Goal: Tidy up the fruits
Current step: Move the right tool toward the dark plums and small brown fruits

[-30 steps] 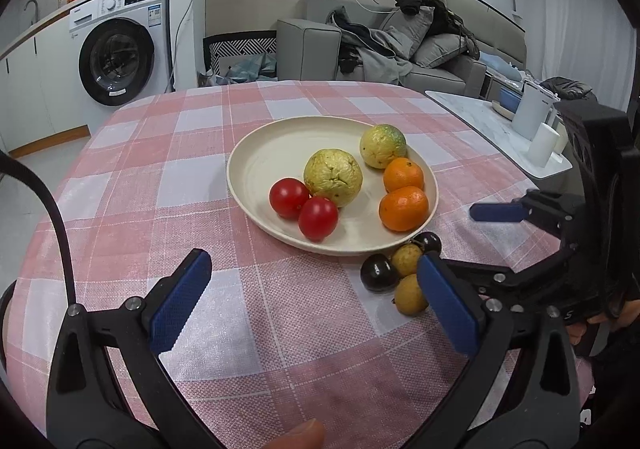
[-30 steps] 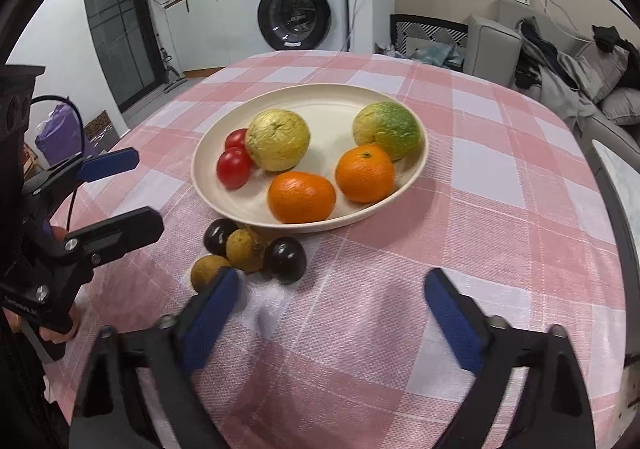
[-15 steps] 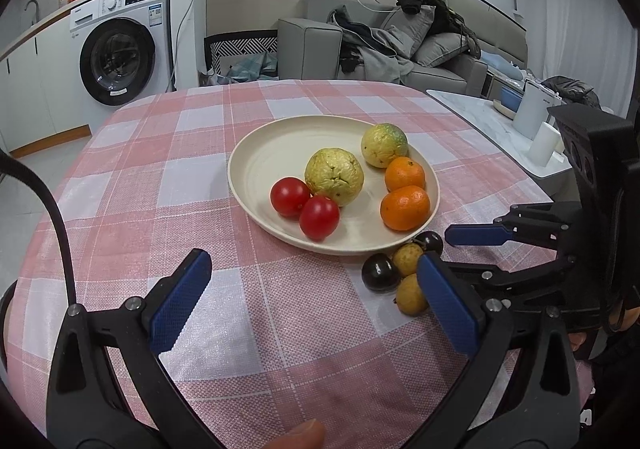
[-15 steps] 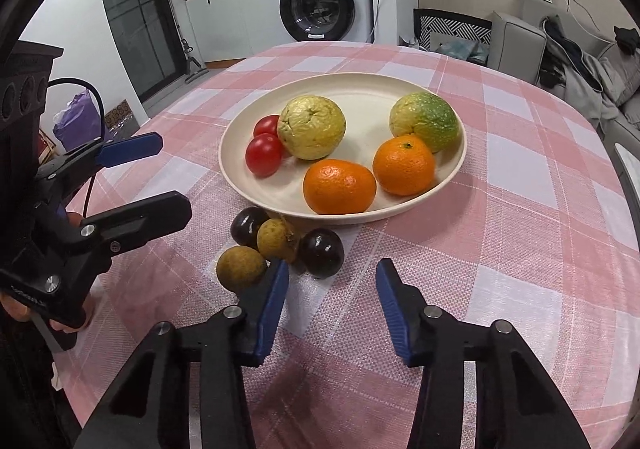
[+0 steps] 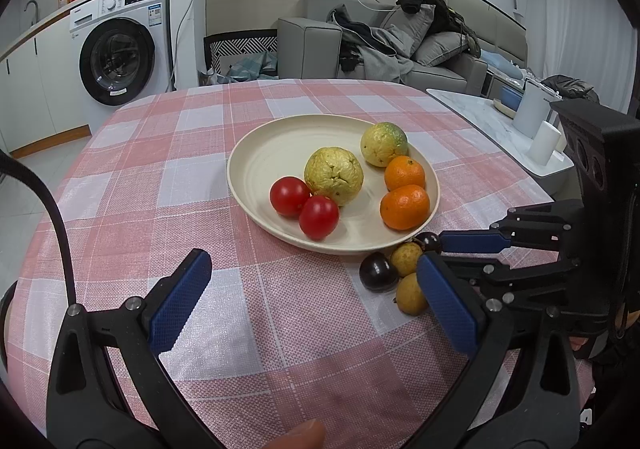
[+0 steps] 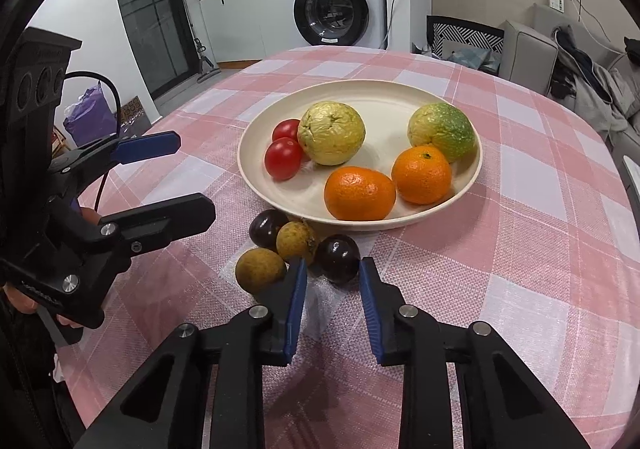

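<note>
A cream plate (image 5: 264,153) (image 6: 380,101) holds two red tomatoes (image 5: 289,196), two yellow-green guavas (image 5: 334,176) and two oranges (image 5: 404,206). Beside its near rim lie two dark plums and two tan longans on the cloth. My right gripper (image 6: 333,269) is partly closed, its fingers on either side of a dark plum (image 6: 338,258) without touching it; it also shows in the left wrist view (image 5: 444,249). My left gripper (image 5: 308,289) is wide open and empty, low over the cloth; it also shows in the right wrist view (image 6: 176,173).
The round table (image 5: 160,169) has a pink checked cloth. A longan (image 6: 260,269) and another plum (image 6: 266,227) lie left of the right fingers. A washing machine (image 5: 120,53), a sofa (image 5: 384,45) and a white side table (image 5: 500,125) stand beyond.
My right gripper moved forward to the loose fruits and narrowed its jaws from wide open to a small gap around the dark plum. The left gripper held still.
</note>
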Demonstrator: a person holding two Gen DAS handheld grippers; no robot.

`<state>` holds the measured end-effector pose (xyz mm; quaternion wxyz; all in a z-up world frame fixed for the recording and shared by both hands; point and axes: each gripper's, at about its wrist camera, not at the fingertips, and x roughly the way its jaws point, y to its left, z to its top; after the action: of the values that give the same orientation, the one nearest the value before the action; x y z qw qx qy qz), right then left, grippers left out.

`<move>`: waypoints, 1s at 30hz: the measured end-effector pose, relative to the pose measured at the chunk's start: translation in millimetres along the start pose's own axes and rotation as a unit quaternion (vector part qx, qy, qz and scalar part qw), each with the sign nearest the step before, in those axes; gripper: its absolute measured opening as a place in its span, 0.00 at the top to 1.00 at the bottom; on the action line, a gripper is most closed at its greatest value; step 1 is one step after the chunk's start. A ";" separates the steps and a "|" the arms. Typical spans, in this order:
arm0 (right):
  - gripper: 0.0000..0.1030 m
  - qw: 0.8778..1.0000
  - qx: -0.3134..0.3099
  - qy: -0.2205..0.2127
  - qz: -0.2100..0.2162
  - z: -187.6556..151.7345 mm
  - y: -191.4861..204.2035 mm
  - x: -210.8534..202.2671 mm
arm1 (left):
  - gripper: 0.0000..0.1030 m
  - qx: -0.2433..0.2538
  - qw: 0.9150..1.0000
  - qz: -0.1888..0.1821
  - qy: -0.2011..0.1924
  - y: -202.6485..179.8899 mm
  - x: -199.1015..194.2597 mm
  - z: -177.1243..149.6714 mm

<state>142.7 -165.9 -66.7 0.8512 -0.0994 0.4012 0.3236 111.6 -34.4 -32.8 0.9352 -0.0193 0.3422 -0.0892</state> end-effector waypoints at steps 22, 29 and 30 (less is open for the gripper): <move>0.76 1.000 -0.015 0.015 -0.003 -2.6 -3.0 -2.4 | 0.01 0.001 1.000 0.000 0.003 -0.2 2.2 -0.6; 0.72 0.999 -0.030 0.025 0.005 -1.9 3.4 3.0 | 0.01 0.001 1.000 0.000 0.002 -0.2 2.4 -0.7; 0.71 0.999 -0.030 0.027 0.005 -1.1 4.1 4.7 | 0.01 0.001 1.000 0.000 0.002 0.0 2.6 -1.0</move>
<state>141.6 -161.0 -70.6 0.8350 -0.1317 0.4143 0.3373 112.9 -34.9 -35.2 0.9344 -0.0185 0.3443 -0.0900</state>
